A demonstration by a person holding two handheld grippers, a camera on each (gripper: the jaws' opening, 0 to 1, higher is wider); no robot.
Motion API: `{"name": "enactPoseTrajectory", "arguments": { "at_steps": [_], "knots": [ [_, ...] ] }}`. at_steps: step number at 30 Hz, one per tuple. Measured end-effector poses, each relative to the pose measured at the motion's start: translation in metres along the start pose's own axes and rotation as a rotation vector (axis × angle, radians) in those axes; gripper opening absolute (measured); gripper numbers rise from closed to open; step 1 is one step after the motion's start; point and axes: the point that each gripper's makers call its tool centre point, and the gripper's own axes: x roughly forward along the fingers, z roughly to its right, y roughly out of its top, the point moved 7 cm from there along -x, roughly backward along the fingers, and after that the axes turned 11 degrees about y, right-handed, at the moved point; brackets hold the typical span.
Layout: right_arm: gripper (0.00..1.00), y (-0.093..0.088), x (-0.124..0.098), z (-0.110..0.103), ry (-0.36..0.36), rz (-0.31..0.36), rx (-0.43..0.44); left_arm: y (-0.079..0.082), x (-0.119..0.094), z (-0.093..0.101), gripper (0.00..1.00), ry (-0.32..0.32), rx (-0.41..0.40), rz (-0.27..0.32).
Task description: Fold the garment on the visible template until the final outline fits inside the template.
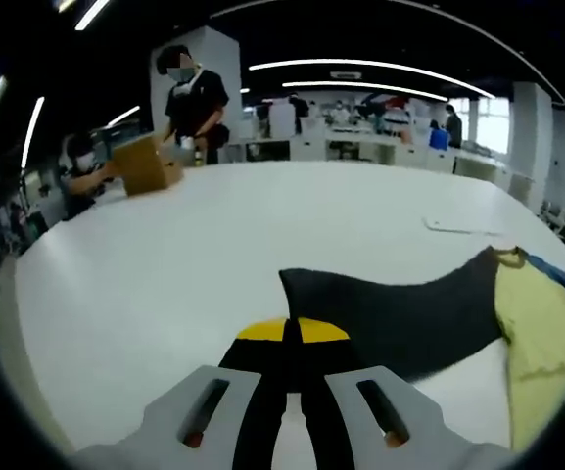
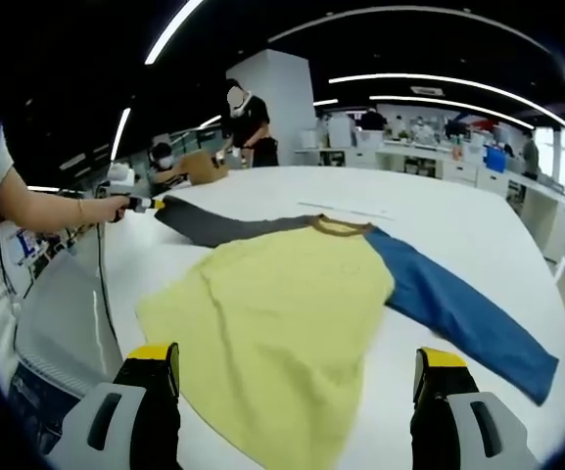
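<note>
A shirt with a yellow body (image 2: 282, 304), a dark grey sleeve (image 2: 213, 227) and a blue sleeve (image 2: 458, 304) lies spread flat on the white table (image 2: 439, 225). In the left gripper view the grey sleeve (image 1: 400, 308) runs right towards the yellow body (image 1: 541, 343). My left gripper (image 1: 292, 331) is shut, its yellow tips pinching the cuff end of that sleeve. It also shows in the right gripper view, where a hand holds the left gripper (image 2: 143, 204) at the cuff. My right gripper (image 2: 297, 355) stands wide open over the shirt's near hem, one jaw on each side.
A cardboard box (image 1: 148, 164) sits at the table's far end, with people standing and sitting behind it. A thin flat white sheet (image 1: 463, 227) lies beyond the shirt. The person's arm (image 2: 52, 211) and body are at the table's left edge (image 2: 76, 313).
</note>
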Motion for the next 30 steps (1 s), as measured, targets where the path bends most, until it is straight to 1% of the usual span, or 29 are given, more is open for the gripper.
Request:
{"name": "enactPoseTrajectory", "arguments": {
  "at_steps": [3, 11, 12, 14, 18, 20, 25, 26, 28, 29, 30],
  "knots": [
    [0.99, 0.000, -0.001, 0.002, -0.001, 0.014, 0.024, -0.002, 0.001, 0.000, 0.00, 0.011, 0.045, -0.006],
    [0.99, 0.000, -0.003, 0.007, -0.020, 0.018, 0.033, -0.013, 0.005, -0.008, 0.00, 0.019, 0.035, -0.044],
    [0.99, -0.001, -0.003, 0.007, -0.021, 0.018, 0.034, -0.014, 0.004, -0.008, 0.01, 0.021, 0.034, -0.041],
    [0.99, 0.000, -0.004, 0.009, -0.025, 0.019, 0.036, -0.014, 0.003, -0.009, 0.06, 0.023, 0.043, -0.033],
    [0.99, 0.001, -0.004, 0.011, -0.032, 0.026, 0.039, -0.013, -0.006, -0.005, 0.19, -0.024, 0.002, -0.013],
    [0.99, 0.001, -0.004, 0.011, -0.030, 0.025, 0.038, -0.012, -0.011, 0.002, 0.25, -0.068, -0.002, 0.014],
    [0.99, 0.001, -0.002, 0.012, -0.023, 0.017, 0.036, -0.015, -0.023, 0.017, 0.37, -0.151, 0.022, 0.032],
    [0.99, 0.001, -0.002, 0.012, -0.019, 0.017, 0.039, -0.015, -0.026, 0.022, 0.38, -0.184, 0.035, 0.035],
    [0.99, 0.001, -0.001, 0.011, -0.014, 0.020, 0.038, -0.016, -0.030, 0.026, 0.42, -0.196, 0.051, 0.037],
    [0.99, 0.002, -0.001, 0.012, -0.019, 0.023, 0.032, -0.017, -0.033, 0.030, 0.44, -0.225, 0.066, 0.044],
    [0.99, 0.003, -0.001, 0.013, -0.024, 0.027, 0.020, -0.018, -0.037, 0.035, 0.45, -0.255, 0.065, 0.047]
  ]
}}
